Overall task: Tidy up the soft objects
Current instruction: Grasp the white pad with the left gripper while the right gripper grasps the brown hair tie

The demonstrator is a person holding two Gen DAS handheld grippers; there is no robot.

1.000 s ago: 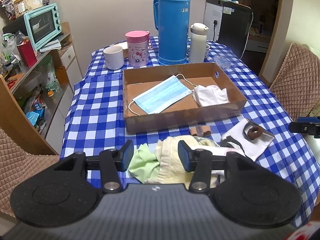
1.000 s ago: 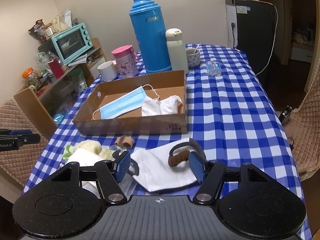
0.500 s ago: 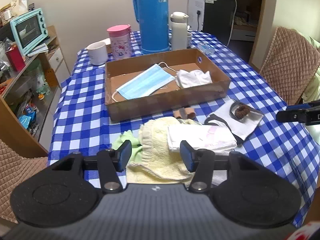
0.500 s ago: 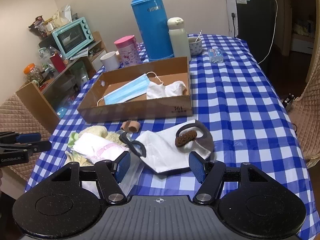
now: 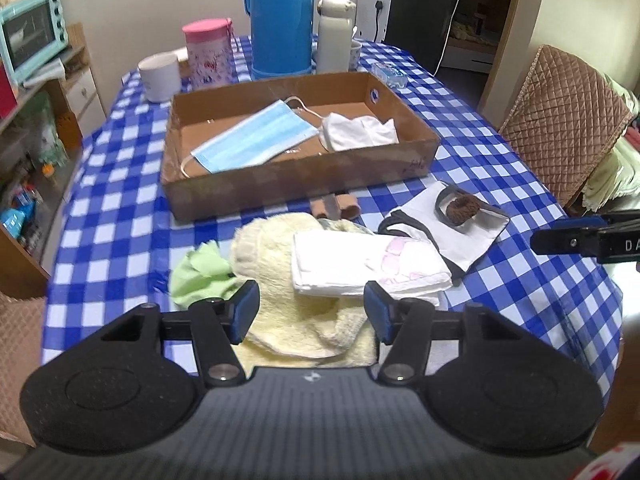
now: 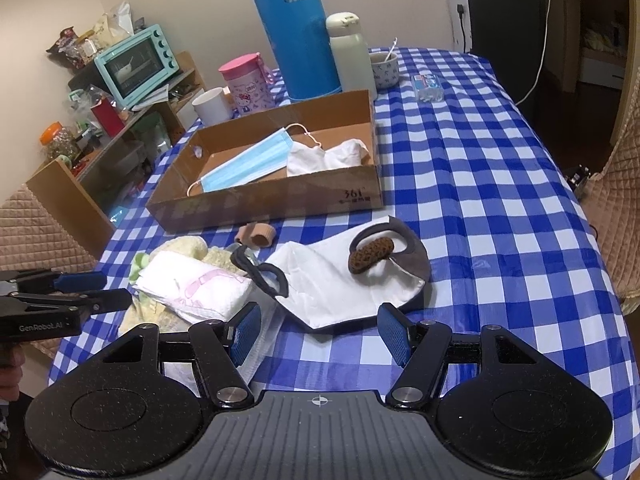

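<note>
The left gripper (image 5: 311, 312) was seen low over the near pile, its jaws opening, with the fluffy pale-yellow towel (image 5: 288, 320) lying between the blue ribbed pads but not pressed by them. A folded white cloth with pink print (image 5: 360, 266) was stacked on that towel, and a crumpled green cloth (image 5: 200, 276) was tucked against its left side. The right gripper (image 6: 319, 334) was held released and empty just before the near edge of a flat white mask with dark trim (image 6: 336, 280), on which a brown knitted hair tie (image 6: 370, 255) rested. Bare checked tabletop (image 6: 480, 208) was left open to the right, up to its rounded edge. Behind the pile, two small tan rings (image 5: 336, 206) were found touching the near wall of a shallow cardboard box (image 5: 280, 186). In the box a pleated blue face mask (image 5: 256, 138) and a rumpled white cloth (image 5: 360, 132) were laid side by side.
</note>
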